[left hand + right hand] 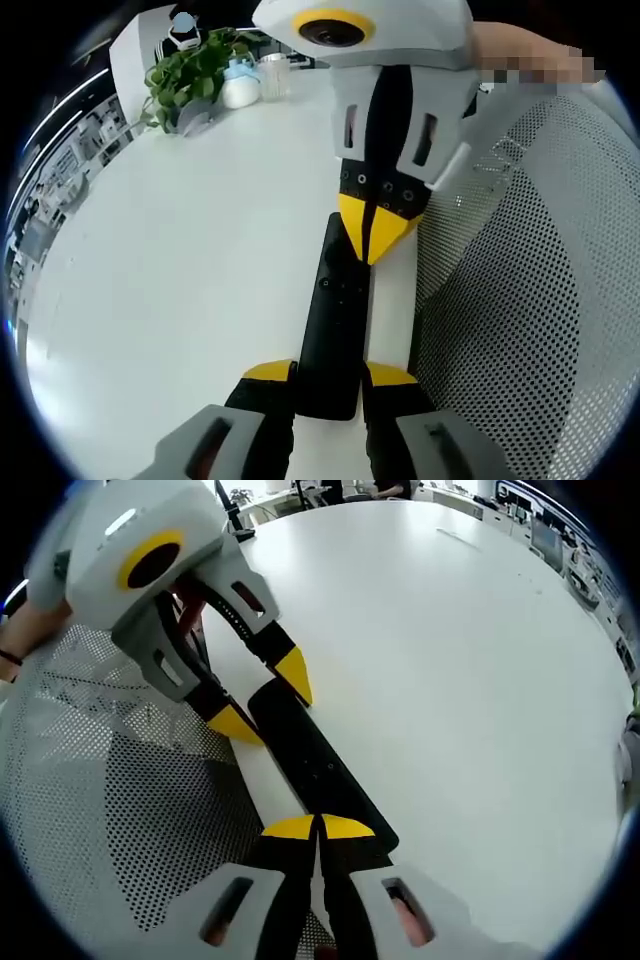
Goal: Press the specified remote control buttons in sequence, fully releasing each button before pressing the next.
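A long black remote control [335, 320] lies on the white table [180, 260] near its edge. My left gripper [330, 375] has its yellow-tipped jaws clamped on both sides of the remote's near end. My right gripper [375, 235] reaches in from above with its jaws shut, and its yellow point rests on the remote's upper part. In the right gripper view, the shut right gripper [320, 827] touches the remote [320, 765] at its near end. The left gripper [265, 700] straddles the far end there. Which button lies under the tip is hidden.
A white mesh chair back [530, 300] stands right against the table edge beside the remote, also seen as the chair [100, 780] in the right gripper view. A potted plant [195, 70] and a clear cup [273, 75] stand at the table's far end. Broad bare tabletop [460, 660] lies beyond.
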{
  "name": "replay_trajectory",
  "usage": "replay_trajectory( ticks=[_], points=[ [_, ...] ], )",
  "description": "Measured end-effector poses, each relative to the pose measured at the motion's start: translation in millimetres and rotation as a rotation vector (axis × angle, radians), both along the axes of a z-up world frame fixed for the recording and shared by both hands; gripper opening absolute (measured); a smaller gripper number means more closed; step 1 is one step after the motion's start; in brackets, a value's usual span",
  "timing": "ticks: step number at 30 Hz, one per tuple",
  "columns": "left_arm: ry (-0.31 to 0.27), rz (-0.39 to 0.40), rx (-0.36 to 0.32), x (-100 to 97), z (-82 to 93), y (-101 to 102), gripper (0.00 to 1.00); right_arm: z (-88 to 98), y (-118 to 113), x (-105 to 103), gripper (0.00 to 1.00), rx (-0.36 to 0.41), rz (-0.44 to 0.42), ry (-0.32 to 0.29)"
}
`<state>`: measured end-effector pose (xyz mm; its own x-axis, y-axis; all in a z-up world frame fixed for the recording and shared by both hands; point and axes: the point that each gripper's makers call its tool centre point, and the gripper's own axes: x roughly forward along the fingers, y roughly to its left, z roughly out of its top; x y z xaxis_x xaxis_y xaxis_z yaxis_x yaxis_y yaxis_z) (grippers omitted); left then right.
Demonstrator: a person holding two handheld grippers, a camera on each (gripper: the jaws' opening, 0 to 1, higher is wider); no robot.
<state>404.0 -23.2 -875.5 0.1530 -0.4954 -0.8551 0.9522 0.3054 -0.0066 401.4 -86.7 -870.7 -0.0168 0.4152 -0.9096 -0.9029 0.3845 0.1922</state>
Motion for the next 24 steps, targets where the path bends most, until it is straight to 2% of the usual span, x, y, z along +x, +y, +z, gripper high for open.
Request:
replay_trajectory(
  ticks=[8,24],
  points=[
    [0.001,0.007,-0.003,0.3,-0.1,-0.1,0.26,0.1,0.0,0.6,0.0,0.014,-0.049,0.039],
    [-0.005,-0.006,-0.011,0.0,0.1,-0.7,0.26,-0.6,0.0,1.5,0.0,0.007,-0.081,0.072]
  ],
)
